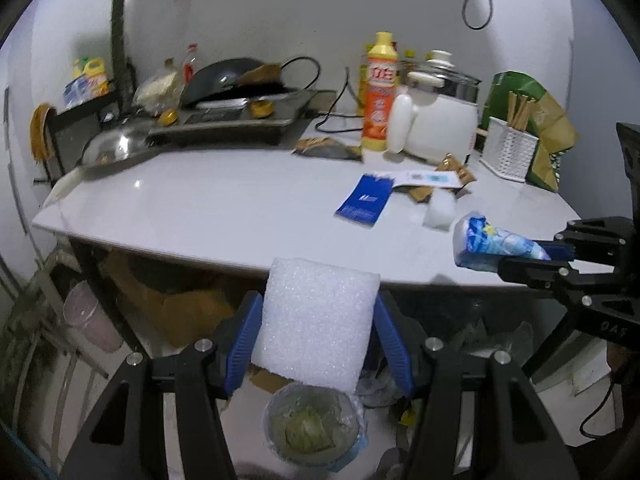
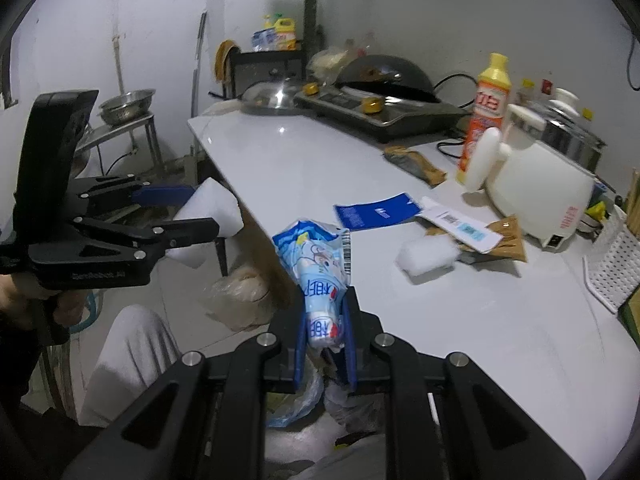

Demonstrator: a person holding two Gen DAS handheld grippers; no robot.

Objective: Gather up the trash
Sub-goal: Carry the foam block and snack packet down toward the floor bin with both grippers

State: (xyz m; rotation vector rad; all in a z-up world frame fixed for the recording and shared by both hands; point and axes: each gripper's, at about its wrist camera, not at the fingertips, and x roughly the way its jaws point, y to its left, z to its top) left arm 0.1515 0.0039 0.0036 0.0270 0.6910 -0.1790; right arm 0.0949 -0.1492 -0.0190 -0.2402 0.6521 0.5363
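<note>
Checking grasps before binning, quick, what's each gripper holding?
Left gripper: closed on the white foam block.
Right gripper: closed on the blue snack wrapper.

Left hand-held gripper (image 1: 316, 334) clamped wide, right hand-held gripper (image 2: 325, 330) clamped narrow, both off the table edge

left wrist view looks along its own fingers from just off table's (image 1: 224, 216) near edge, facing wall and stove (image 1: 240, 120) — floor below in frame. right wrist view sits at table's right end, facing left along it. shared — tabletop, blue card (image 1: 363, 200) (image 2: 376, 210), orange bottle (image 1: 378, 92) (image 2: 486, 116); each view catches other gripper.
</note>
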